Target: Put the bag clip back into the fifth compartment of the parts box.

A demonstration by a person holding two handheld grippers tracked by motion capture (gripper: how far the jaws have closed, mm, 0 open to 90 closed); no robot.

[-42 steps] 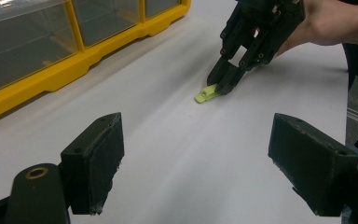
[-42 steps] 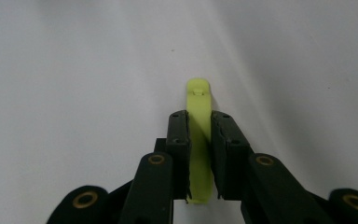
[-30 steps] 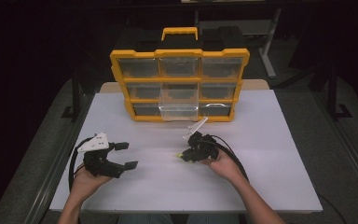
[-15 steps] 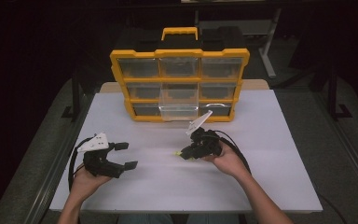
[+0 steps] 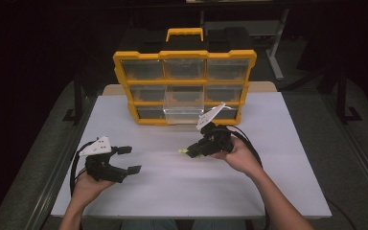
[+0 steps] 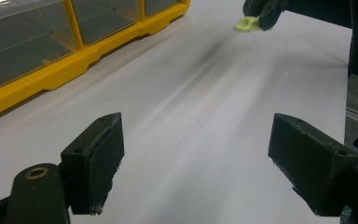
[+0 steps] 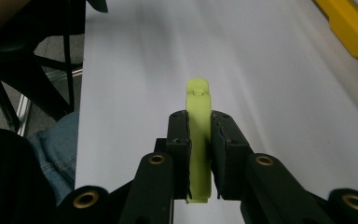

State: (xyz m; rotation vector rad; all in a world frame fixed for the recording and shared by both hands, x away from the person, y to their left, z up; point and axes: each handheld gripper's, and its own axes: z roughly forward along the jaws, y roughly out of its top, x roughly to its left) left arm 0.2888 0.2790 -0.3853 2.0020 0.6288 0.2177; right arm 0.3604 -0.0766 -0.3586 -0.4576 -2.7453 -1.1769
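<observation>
Green piece: a small light green plastic strip (image 7: 198,140) sits between the jaws of the right gripper (image 5: 197,149), above the white table (image 5: 268,191) and not touching it.
Right gripper: its two black jaws press together on the green strip and pinch it on both flat sides. The tip of the strip pokes out past the pads (image 7: 179,140). In the left gripper view the strip (image 6: 247,23) shows far off at the top.
Right hand: the right hand (image 5: 237,155) holds its gripper from behind, with the arm coming in slanted from the bottom right. The gripper points left and a bit down, near the middle of the table.
Left gripper: the left gripper (image 5: 127,159) has its jaws spread wide with nothing between them. Both pads (image 6: 95,158) float just over the bare table.
Left hand: the left hand (image 5: 88,184) holds its gripper low at the left side of the table, pointing right toward the other gripper. The two grippers are well apart.
Yellow box: a yellow box (image 5: 124,91) with see-through drawers stands upright at the back of the table. One clear drawer (image 5: 184,109) in the middle sticks out toward the person, just behind the right gripper.
</observation>
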